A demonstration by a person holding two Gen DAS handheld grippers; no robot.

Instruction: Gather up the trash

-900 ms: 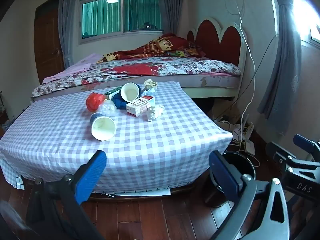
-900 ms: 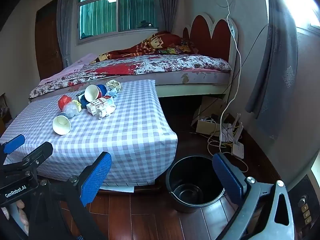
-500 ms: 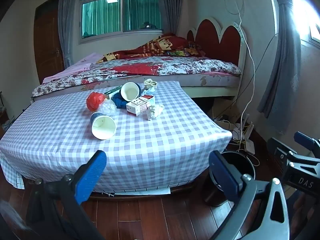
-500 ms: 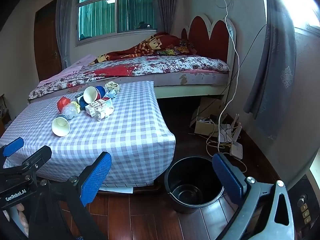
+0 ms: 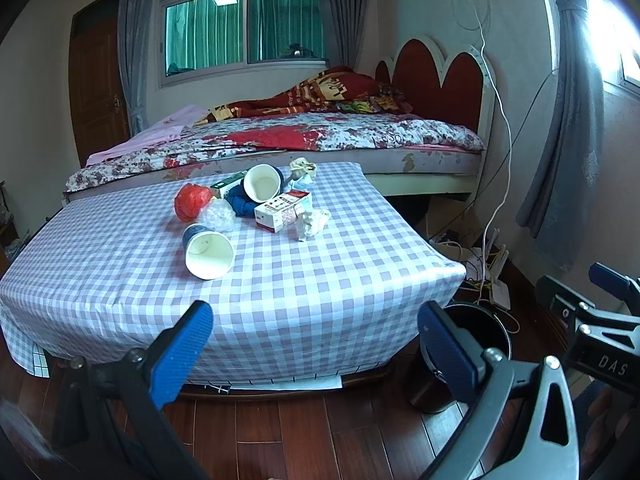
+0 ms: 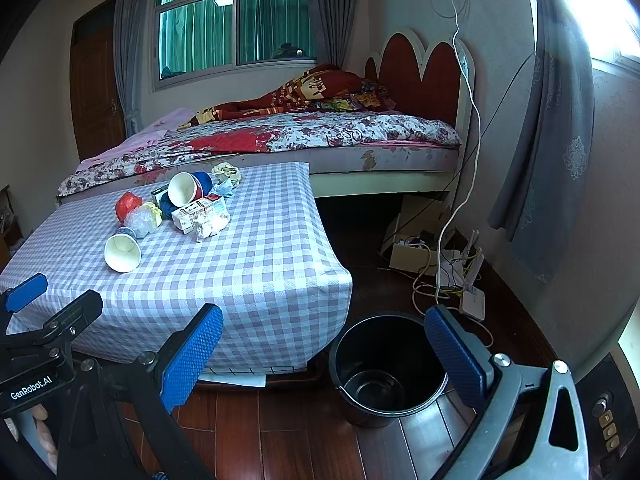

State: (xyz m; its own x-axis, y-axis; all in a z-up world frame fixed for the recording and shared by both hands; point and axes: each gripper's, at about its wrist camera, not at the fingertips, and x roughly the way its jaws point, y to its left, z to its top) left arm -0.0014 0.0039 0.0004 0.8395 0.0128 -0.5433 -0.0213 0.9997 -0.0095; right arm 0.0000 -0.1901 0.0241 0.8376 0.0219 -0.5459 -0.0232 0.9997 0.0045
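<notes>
Both grippers wide apart, nothing held

The trash point(image 5: 256, 208) sits heaped mid-table point(image 5: 120, 280), well beyond the left gripper point(image 5: 316, 344) and the right gripper point(image 6: 324, 348); a black bucket point(image 6: 384, 376) stands on the floor between the right one's fingers.

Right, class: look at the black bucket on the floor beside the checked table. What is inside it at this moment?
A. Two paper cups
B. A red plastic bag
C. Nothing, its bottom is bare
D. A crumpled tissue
C: the right wrist view looks down into the black bucket and shows only its bare shiny bottom, while the trash sits on the checked table.
</notes>
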